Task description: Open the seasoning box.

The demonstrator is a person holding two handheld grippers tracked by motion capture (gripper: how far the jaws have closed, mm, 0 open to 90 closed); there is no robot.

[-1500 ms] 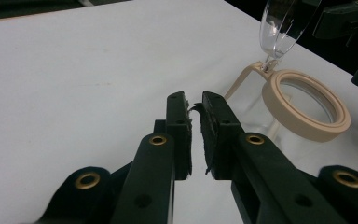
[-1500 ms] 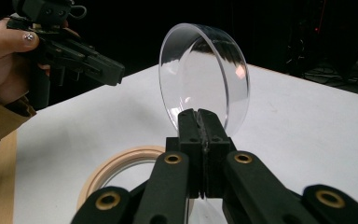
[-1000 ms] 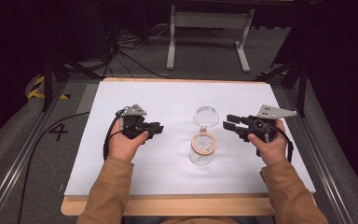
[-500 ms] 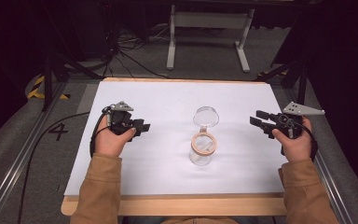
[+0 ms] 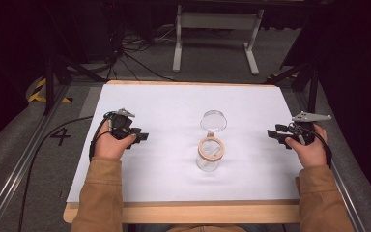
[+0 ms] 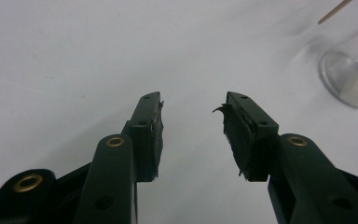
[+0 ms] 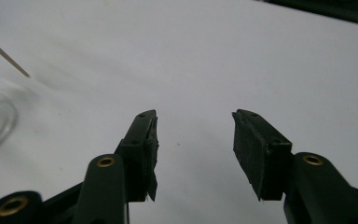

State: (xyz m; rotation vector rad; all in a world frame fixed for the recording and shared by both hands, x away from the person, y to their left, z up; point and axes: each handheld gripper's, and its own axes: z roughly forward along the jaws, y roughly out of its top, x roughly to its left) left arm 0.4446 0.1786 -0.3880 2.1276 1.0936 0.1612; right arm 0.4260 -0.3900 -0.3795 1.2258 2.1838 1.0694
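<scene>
Flanking round clear glass jar (image 5: pixel 209 157)

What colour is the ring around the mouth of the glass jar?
The ring on the jar is light tan, like wood; the high view shows it best.

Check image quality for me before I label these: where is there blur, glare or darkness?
High view: dark surroundings, evenly lit white table sheet, soft focus. Left gripper view: clear glass jar blurred at the edge. Right gripper view: black jaws softly focused, sheet bright without hard glare.
</scene>
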